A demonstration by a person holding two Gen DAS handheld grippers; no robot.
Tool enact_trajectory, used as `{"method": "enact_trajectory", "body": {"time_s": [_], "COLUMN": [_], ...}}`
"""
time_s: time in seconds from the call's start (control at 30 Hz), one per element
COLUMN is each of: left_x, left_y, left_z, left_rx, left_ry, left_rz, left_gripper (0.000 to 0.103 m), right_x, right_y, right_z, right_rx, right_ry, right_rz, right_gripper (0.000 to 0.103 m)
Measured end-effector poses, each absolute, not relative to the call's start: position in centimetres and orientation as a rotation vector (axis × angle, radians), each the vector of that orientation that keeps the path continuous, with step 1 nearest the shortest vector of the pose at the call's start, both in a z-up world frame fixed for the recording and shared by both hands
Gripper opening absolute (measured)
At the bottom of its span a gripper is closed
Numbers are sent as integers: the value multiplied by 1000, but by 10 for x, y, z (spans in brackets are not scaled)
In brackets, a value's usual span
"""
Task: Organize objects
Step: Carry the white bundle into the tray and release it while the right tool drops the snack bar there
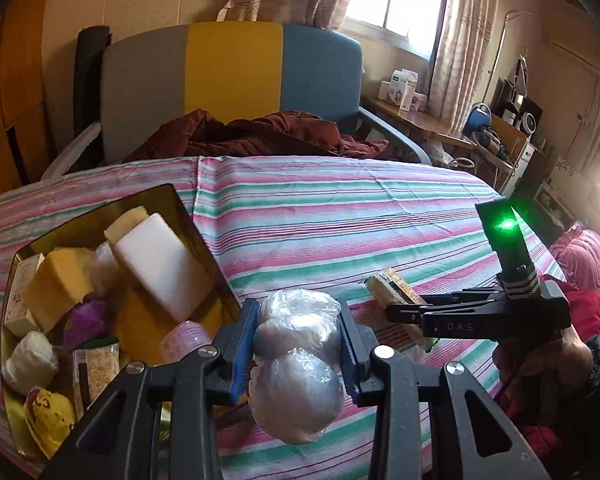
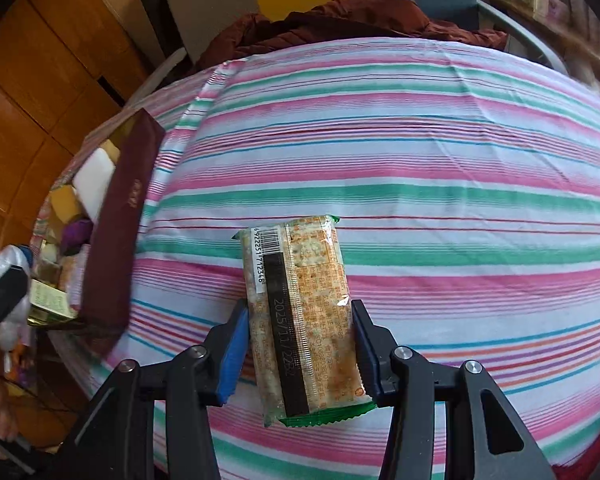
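Observation:
My left gripper [image 1: 298, 320] is shut on a clear plastic bag of white round lumps [image 1: 296, 380], held just right of an open box [image 1: 188, 216]. The box has a gold inside and maroon walls [image 2: 116, 240], and holds several items: white and yellow blocks, a purple piece and small packets. My right gripper [image 2: 299, 312] is shut on a packet of crackers [image 2: 296, 264] with a green edge and a barcode, over the striped sheet. In the left wrist view the right gripper [image 1: 404, 312] and its packet [image 1: 392, 284] are to the right of the bag.
The striped bed sheet [image 2: 440, 152] spreads wide to the right of the box. A dark red quilt [image 1: 252, 132] lies bunched at the grey, yellow and blue headboard [image 1: 232, 72]. A cluttered desk [image 1: 432, 120] and pink cloth [image 1: 588, 264] are on the right.

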State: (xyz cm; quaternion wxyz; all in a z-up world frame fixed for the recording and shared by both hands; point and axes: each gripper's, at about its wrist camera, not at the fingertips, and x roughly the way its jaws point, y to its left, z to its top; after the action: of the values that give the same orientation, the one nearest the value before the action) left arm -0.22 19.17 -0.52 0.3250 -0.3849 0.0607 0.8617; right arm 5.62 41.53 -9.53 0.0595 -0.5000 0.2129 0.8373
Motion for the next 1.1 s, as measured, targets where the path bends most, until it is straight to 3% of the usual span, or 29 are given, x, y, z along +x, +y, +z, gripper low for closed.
{"method": "enact_trajectory", "body": {"time_s": [0.33, 0.8, 1.1], "left_x": [-14, -29, -30], "left_y": [131, -1, -7], "left_z": [0, -4, -11], "left_rx": [-1024, -1131, -1142], "left_ry": [23, -253, -287], "left_rz": [2356, 2590, 2551], "left_gripper": [37, 37, 37], "right_x": [59, 23, -26], "right_y": [394, 296, 239], "right_z": [-78, -32, -30], "right_rx": [-1464, -1459, -1550], "right_ry": [706, 590, 524], "right_rz": [2594, 2893, 2966], "right_gripper": [49, 49, 49]}}
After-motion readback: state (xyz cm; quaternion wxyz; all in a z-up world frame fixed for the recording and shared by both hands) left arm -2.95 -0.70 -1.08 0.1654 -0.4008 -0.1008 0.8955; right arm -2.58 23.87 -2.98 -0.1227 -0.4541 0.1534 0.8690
